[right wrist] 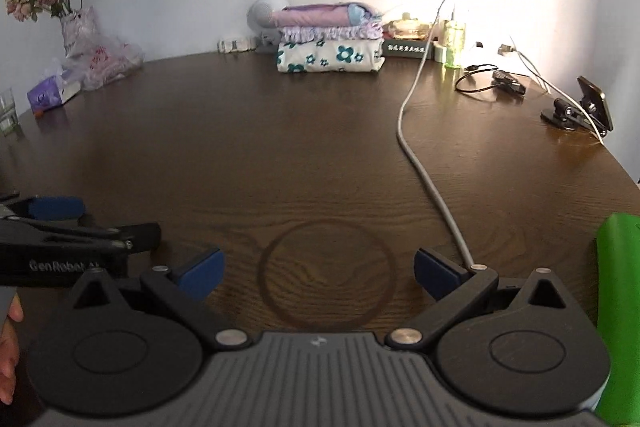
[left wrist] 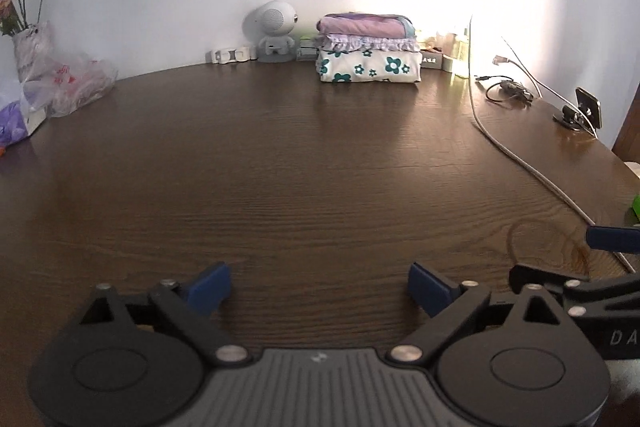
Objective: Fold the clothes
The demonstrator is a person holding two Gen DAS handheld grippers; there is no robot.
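Observation:
A stack of folded clothes (left wrist: 370, 47) sits at the far edge of the dark wooden table (left wrist: 300, 167), against the wall: a white piece with teal flowers below, lilac and pink pieces on top. It also shows in the right wrist view (right wrist: 328, 41). My left gripper (left wrist: 320, 289) is open and empty, low over the near part of the table. My right gripper (right wrist: 318, 273) is open and empty, beside the left one, above a ring mark (right wrist: 326, 273) on the wood. No unfolded garment lies in view.
A white cable (right wrist: 420, 163) runs across the table's right side. A phone stand (right wrist: 576, 107), small bottles (right wrist: 450, 43), a round white speaker figure (left wrist: 274, 35), a vase in plastic wrap (right wrist: 96, 43), a tissue pack (right wrist: 50, 95) and a green object (right wrist: 618, 307) are around the edges.

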